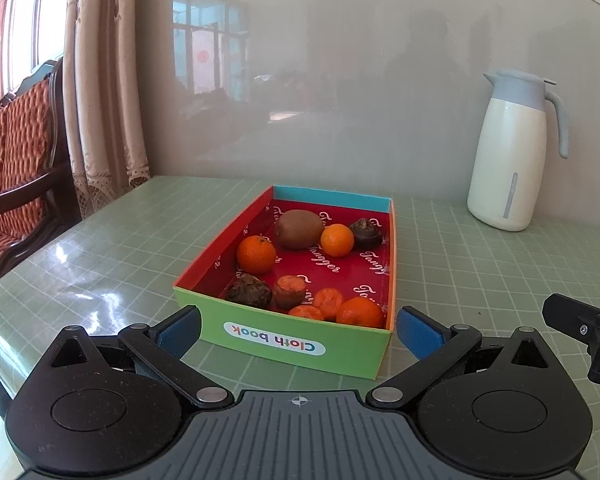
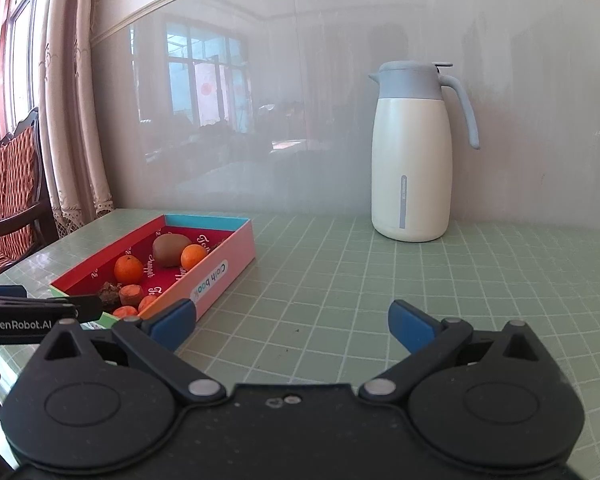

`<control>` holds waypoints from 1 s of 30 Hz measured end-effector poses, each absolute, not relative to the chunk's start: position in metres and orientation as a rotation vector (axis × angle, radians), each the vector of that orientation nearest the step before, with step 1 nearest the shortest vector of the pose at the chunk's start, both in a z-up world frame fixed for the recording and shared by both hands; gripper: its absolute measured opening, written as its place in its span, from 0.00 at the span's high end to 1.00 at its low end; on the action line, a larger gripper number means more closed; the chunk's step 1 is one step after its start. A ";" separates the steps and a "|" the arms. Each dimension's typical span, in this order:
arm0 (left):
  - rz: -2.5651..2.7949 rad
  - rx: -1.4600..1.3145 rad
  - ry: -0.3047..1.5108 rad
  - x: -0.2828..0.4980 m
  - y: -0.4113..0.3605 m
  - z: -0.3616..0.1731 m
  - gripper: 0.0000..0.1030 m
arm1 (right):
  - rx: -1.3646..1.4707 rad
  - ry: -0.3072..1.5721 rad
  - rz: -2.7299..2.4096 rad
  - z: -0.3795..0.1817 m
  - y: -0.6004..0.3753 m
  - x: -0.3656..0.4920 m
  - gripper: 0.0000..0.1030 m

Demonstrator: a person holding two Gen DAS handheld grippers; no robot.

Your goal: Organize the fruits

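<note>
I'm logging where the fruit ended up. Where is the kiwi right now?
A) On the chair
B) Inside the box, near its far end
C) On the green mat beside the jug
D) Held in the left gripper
B: the kiwi lies on the red floor of the box toward its far wall, next to an orange; both grippers are open and hold nothing.

Our left gripper (image 1: 298,330) and right gripper (image 2: 291,322), black linkages, silver rivets, blue fingers (image 1: 418,336), white GenRobot.AI lettering.

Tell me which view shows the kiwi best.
Left wrist: the kiwi lies near centre, seen whole inside the box. Right wrist shows it smaller, off to the left, partly behind an orange.
</note>
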State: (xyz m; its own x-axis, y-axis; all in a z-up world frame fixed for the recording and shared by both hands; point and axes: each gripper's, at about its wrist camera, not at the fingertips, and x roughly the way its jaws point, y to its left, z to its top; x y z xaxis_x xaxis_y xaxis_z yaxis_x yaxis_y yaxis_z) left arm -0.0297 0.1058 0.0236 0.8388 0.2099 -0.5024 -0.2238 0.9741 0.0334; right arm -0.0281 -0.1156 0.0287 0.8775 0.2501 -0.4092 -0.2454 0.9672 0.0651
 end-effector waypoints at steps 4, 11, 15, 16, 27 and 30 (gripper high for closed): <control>0.228 -0.023 0.526 -0.030 0.105 0.024 0.00 | 0.013 0.428 0.259 0.028 -0.116 -0.028 0.00; 0.229 -0.025 0.526 -0.030 0.105 0.023 0.00 | 0.017 0.434 0.261 0.027 -0.116 -0.028 0.00; 0.228 -0.019 0.524 -0.030 0.104 0.024 0.00 | 0.016 0.436 0.263 0.026 -0.115 -0.028 0.00; 0.228 -0.017 0.524 -0.030 0.104 0.024 0.00 | 0.015 0.437 0.263 0.026 -0.115 -0.028 0.00; 0.250 -0.014 0.511 -0.035 0.110 0.025 0.00 | -0.009 0.439 0.272 0.025 -0.107 -0.027 0.00; 0.263 -0.017 0.509 -0.037 0.115 0.026 0.00 | -0.021 0.442 0.270 0.025 -0.104 -0.027 0.00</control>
State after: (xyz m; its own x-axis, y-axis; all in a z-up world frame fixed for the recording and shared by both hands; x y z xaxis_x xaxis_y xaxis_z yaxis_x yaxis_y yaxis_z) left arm -0.0367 0.1152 0.0258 0.8405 0.2449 -0.4833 -0.2532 0.9662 0.0493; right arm -0.0266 -0.1035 0.0246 0.8691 0.2530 -0.4251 -0.2623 0.9642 0.0377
